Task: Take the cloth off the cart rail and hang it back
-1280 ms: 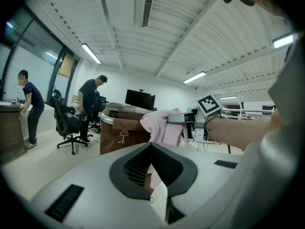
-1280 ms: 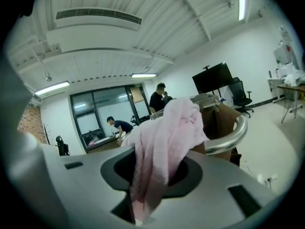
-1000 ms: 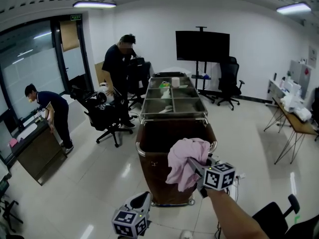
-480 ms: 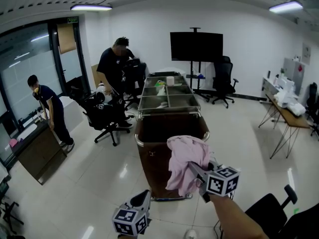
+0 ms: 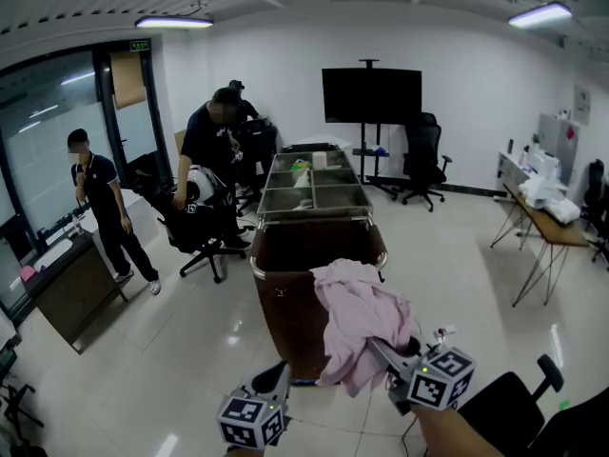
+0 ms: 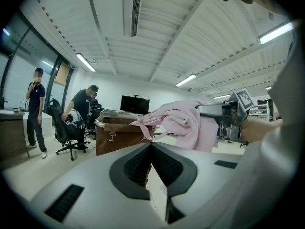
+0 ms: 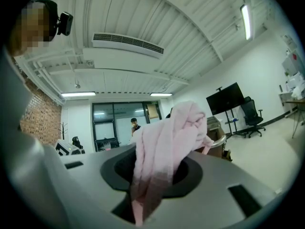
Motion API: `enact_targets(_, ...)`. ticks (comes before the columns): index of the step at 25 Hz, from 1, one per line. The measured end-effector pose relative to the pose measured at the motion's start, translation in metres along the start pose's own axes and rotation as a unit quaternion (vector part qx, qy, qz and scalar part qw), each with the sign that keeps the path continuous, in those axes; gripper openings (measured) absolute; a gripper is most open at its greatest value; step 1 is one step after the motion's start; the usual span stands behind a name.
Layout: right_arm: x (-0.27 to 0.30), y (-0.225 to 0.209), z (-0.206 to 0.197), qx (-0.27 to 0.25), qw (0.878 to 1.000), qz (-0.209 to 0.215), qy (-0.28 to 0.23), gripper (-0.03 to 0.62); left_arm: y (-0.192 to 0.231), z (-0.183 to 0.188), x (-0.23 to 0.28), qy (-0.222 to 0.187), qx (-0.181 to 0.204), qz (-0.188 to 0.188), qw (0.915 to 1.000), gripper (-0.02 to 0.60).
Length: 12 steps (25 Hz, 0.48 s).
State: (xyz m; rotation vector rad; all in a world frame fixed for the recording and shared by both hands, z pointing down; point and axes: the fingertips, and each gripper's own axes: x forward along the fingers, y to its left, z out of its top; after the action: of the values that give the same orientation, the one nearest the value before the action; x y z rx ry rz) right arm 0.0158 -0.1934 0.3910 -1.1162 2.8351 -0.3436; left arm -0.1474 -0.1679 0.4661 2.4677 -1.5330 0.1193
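Right claw (image 7: 148, 178) first: its jaws are clamped on a thick bunch of the pink cloth (image 5: 354, 310), with fabric squeezed between the pads and spilling up over the front. The bundle hangs loose from that one pinch, just in front of the near end of the brown cart (image 5: 284, 305). One thin tail of the cloth trails toward the shiny rail (image 5: 255, 267). Whether that tail is touching the rail or is just clear of it is hard to call from here, because the cloth covers that stretch.

Left claw (image 6: 151, 146) is low and to the side. Its jaws are together with nothing between them, and it points toward the cart, near the cloth but apart from it.

So the take-off looks about done, and the hang-back is the job in hand. To do it well, the right claw needs to keep that firm pinch and carry the bundle up over the rail rather than drag it against the side. The free left claw could take a loose corner so the cloth opens out flat. Then lay it across the rail with a fair share falling on each side, and let go only once it sits. An uneven drape would likely slide off.

Behind the cart, two people (image 5: 103, 208) stand by the office chairs, well apart from the work.
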Motion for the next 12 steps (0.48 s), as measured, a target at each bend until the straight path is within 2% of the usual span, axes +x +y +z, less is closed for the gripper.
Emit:
enact_targets(5, -0.049, 0.016, 0.024, -0.009, 0.999, 0.028, -0.02, 0.123, -0.03, 0.006, -0.001, -0.009, 0.001, 0.006, 0.9999, 0.0)
enact_targets(12, -0.117, 0.027, 0.087, -0.044, 0.994, 0.063, -0.073, 0.123, -0.072, 0.02, -0.01, -0.034, 0.004, 0.023, 0.9992, 0.0)
